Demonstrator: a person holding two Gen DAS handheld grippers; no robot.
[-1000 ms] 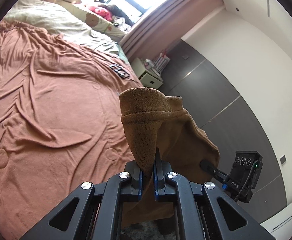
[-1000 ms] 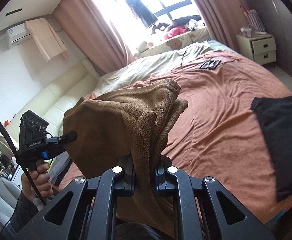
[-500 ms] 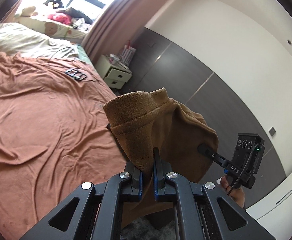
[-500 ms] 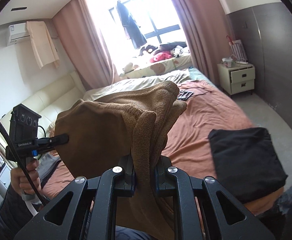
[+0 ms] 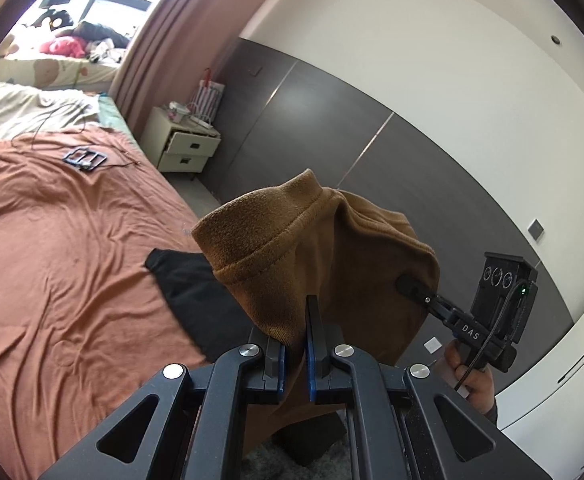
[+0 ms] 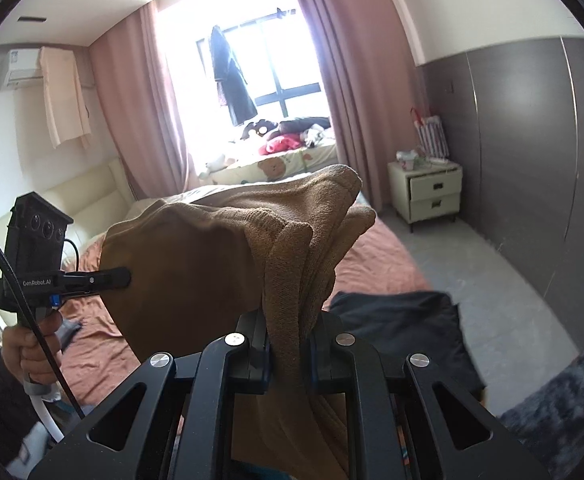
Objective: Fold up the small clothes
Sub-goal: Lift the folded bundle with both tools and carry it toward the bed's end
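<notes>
A brown fleece garment [image 5: 332, 248] hangs bunched in the air between both grippers, above the bed's edge. My left gripper [image 5: 294, 332] is shut on one hemmed corner of it. My right gripper [image 6: 288, 336] is shut on a thick gathered bundle of the same brown garment [image 6: 196, 264]. In each view the other gripper shows as well: the right gripper [image 5: 412, 285] pinches the cloth's far side, and the left gripper [image 6: 116, 277] does so at the left. A black garment [image 6: 404, 328] lies flat on the rust bedsheet [image 5: 52, 240] below the brown one.
A cream nightstand [image 6: 428, 192] stands by the curtain, beside the dark wardrobe wall [image 5: 372, 152]. A dark buckle-like object [image 5: 84, 158] and a cable lie further up the bed. Grey rug [image 6: 552, 404] covers the floor at lower right. A hand [image 6: 28, 344] holds the left gripper's handle.
Both grippers have swung to the right and tilted up with the brown garment still clamped. The black garment now appears in the left wrist view, and more wall and floor show.
</notes>
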